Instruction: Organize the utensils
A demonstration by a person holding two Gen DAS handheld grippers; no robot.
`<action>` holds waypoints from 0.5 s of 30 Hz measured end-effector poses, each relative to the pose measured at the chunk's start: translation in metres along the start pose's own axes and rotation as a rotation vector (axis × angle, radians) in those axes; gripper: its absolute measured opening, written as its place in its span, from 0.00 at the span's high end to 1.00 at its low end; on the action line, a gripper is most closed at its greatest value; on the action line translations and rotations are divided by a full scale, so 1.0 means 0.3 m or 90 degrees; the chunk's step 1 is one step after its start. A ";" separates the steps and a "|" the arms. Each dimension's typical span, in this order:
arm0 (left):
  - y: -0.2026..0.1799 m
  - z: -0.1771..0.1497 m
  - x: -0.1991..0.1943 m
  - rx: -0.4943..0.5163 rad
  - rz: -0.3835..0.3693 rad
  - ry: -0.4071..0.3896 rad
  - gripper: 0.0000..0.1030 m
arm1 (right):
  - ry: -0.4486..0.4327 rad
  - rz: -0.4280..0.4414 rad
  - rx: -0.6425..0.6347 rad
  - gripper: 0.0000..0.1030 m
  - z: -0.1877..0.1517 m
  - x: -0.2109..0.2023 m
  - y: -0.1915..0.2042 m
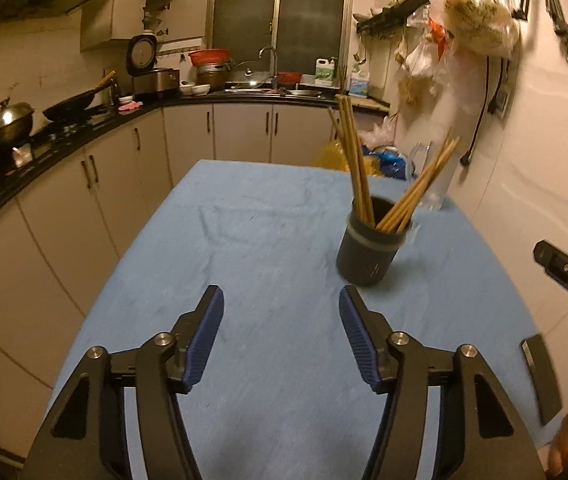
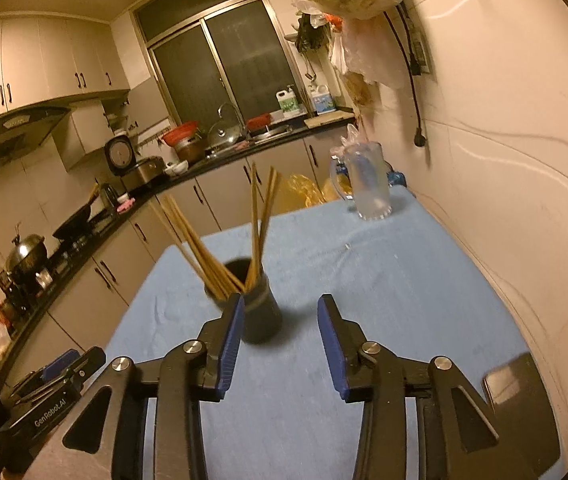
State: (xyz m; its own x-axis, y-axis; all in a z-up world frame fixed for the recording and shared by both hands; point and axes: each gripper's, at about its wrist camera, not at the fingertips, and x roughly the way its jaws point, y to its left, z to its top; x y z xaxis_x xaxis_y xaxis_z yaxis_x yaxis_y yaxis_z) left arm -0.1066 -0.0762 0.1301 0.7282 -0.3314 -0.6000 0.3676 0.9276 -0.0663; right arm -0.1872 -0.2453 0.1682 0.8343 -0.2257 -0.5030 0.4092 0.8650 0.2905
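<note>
Kitchen, blue table (image 1: 276, 208) | dark cup (image 1: 368, 252) of chopsticks (image 1: 358, 172) at 1 o'clock of left gripper (image 1: 280, 334) | right gripper (image 2: 280, 340) just behind cup | both grippers' jaws apart, empty | advice: steady cup, pinch chopsticks near the rim, gather them together.

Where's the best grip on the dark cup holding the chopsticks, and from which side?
Grip the cup across its round lower wall, coming in level from the near side. The chopsticks fan out above the rim, so a top approach would likely hit them. It stands upright on the blue cloth; the right gripper, open and empty, sits closest.
</note>
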 end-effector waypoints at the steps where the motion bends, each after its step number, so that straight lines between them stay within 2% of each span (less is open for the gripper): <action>1: -0.004 -0.025 -0.013 0.009 0.009 -0.001 0.39 | 0.002 -0.001 0.001 0.57 -0.016 -0.010 -0.002; 9: -0.012 -0.140 -0.100 0.027 0.022 -0.009 0.32 | 0.010 -0.020 -0.013 0.45 -0.130 -0.105 -0.002; 13: -0.015 -0.172 -0.146 0.031 0.036 -0.015 0.20 | 0.003 -0.040 -0.016 0.39 -0.178 -0.157 0.015; 15: -0.017 -0.184 -0.165 0.030 0.054 -0.023 0.15 | -0.009 -0.060 -0.020 0.32 -0.205 -0.184 0.027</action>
State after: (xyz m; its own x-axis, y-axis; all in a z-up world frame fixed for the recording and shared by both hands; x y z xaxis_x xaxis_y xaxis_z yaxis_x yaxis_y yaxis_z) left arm -0.1765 -0.0552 0.1161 0.7779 -0.2586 -0.5727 0.3297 0.9438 0.0217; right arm -0.2526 -0.1983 0.1482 0.7981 -0.3132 -0.5147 0.4745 0.8533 0.2164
